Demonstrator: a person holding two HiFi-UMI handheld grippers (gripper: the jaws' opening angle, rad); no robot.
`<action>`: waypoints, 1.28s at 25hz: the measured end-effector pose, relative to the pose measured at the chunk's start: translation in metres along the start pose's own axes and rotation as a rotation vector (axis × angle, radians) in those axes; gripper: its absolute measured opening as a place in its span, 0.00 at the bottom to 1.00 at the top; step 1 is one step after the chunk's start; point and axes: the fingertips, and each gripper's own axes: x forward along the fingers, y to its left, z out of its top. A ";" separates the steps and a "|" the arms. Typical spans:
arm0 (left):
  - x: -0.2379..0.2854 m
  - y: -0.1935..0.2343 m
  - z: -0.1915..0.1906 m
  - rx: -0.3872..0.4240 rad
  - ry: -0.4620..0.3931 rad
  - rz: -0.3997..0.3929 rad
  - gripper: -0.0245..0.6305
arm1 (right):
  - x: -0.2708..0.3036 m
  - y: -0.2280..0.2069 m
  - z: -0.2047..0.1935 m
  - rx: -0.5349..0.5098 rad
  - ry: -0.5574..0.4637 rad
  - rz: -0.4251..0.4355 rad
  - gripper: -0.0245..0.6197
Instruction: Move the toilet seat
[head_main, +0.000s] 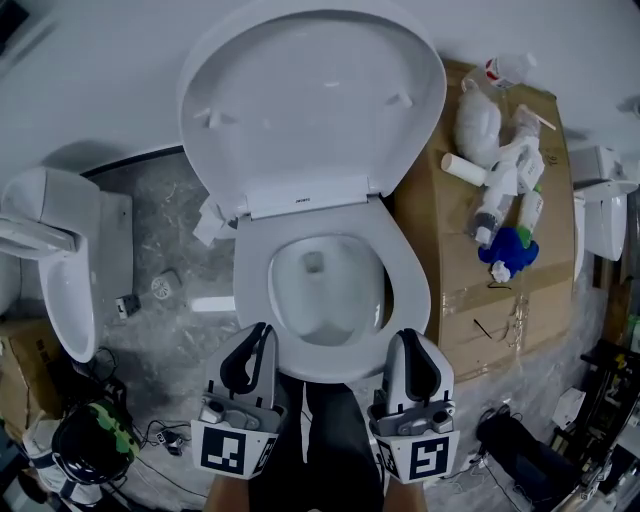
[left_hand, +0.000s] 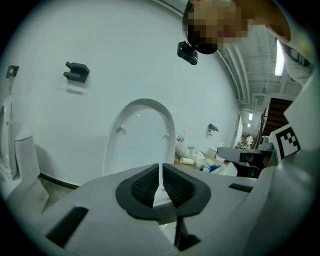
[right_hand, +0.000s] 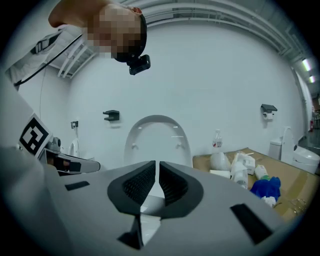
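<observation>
While both claws are hanging at 6 o'clock in the head view, the left gripper (head_main: 257, 338) and the right gripper (head_main: 408, 342) are pointing at the front edge of the toilet seat (head_main: 412, 275). The seat seems to be lying flat on the bowl in the middle. The lid (head_main: 310, 90) is standing up at 12 o'clock against the wall. Bottles (head_main: 505, 185) are lying on cardboard (head_main: 450, 260) at 3 o'clock.

Looking along the left gripper in its own view, its jaws are squeezing together on nothing, and the lid is showing at 12 o'clock behind them.

Looking along the right gripper in its view, its jaws are pinching tight too, holding nothing.

I think the seat is not yet moving, so the whole lift is waiting to be done.
</observation>
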 end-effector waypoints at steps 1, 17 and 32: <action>0.001 0.001 0.003 0.007 -0.004 0.001 0.08 | 0.002 0.000 0.002 -0.004 -0.001 0.002 0.09; 0.021 0.020 0.045 0.019 -0.099 0.038 0.05 | 0.041 -0.003 0.042 -0.066 -0.056 0.043 0.05; 0.046 0.039 0.081 0.045 -0.178 0.046 0.05 | 0.085 -0.004 0.074 -0.134 -0.121 0.075 0.05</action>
